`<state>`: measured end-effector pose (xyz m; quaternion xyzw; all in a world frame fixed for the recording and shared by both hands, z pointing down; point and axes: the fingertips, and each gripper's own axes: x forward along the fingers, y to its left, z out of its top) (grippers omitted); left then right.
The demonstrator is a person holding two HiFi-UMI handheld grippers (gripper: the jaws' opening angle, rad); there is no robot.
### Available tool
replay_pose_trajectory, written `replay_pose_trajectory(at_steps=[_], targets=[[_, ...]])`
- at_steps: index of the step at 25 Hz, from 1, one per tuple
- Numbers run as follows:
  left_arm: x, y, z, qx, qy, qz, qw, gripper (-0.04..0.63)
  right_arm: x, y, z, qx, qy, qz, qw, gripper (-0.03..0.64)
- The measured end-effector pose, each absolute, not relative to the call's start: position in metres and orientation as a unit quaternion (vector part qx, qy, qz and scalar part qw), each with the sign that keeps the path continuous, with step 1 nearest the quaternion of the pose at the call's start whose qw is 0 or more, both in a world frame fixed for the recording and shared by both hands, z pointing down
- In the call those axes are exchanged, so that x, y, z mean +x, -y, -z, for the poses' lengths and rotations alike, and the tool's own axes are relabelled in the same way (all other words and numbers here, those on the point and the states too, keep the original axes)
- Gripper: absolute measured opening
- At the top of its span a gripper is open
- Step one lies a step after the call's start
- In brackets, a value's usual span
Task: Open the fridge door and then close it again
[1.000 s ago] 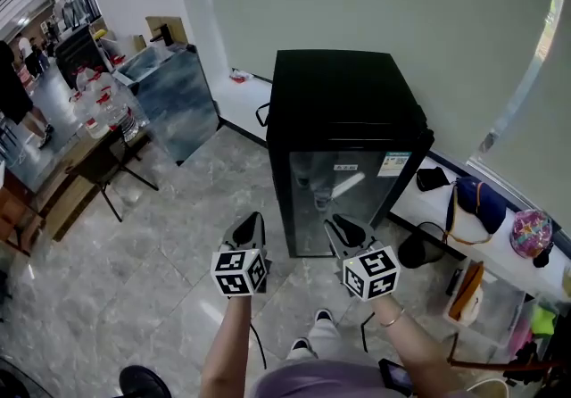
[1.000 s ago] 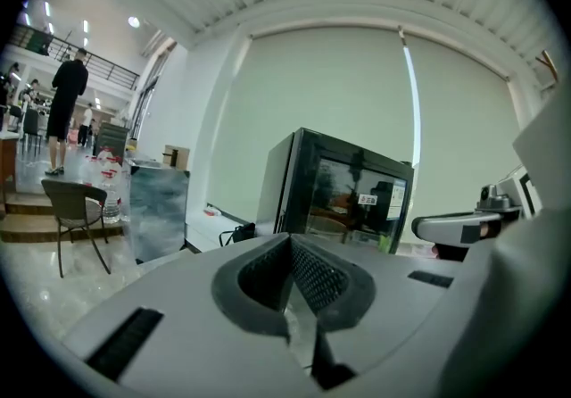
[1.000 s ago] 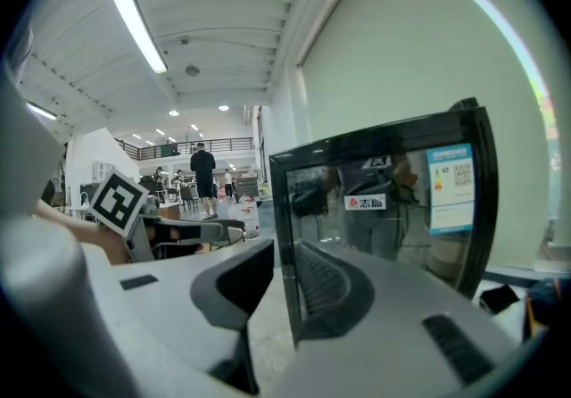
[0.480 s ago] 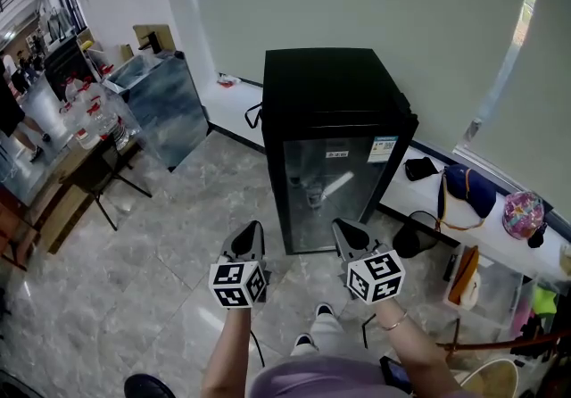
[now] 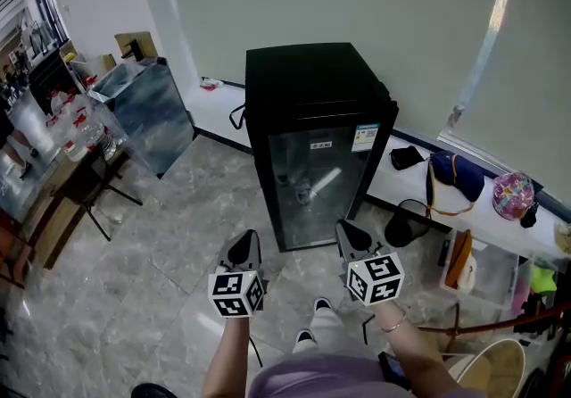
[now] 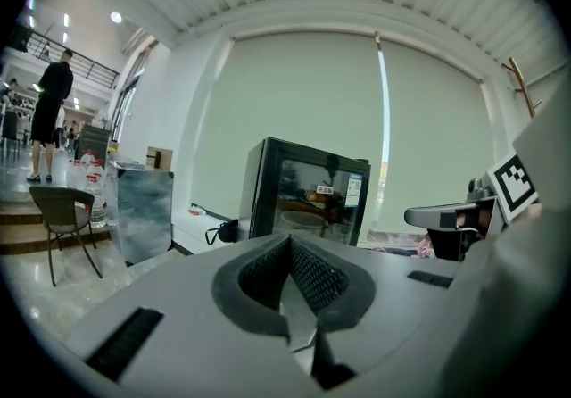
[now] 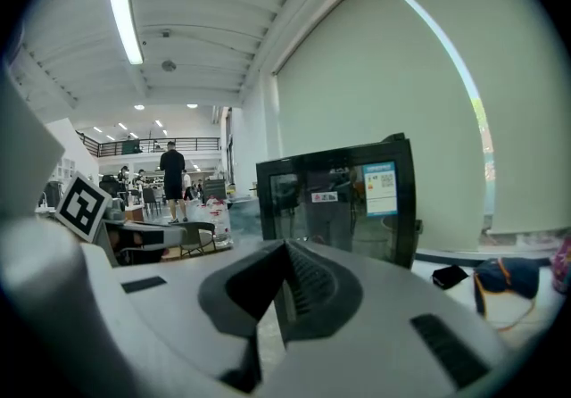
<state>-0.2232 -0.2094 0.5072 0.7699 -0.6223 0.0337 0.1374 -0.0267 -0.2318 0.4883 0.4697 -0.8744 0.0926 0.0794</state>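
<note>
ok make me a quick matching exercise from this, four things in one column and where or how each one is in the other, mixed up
Things:
1 fridge door
2 left gripper
3 blue bag
4 grey cabinet

Place or state:
a on the white ledge, right of the fridge
b jaws together, nothing between them
c left of the fridge
d closed, glass front

Pairs: 1-d, 2-b, 3-a, 4-c
</note>
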Motion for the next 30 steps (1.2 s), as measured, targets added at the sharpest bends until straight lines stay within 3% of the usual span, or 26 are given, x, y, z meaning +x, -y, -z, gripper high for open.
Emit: replay_pose_trajectory(at_steps=[30], targets=[[-0.221,0.183,-0.505,0.785,0.603,-0.04,0.139,0.0,-0.001,0.196,-0.489,0.526,0.841,-0.094,0.08,0.003]])
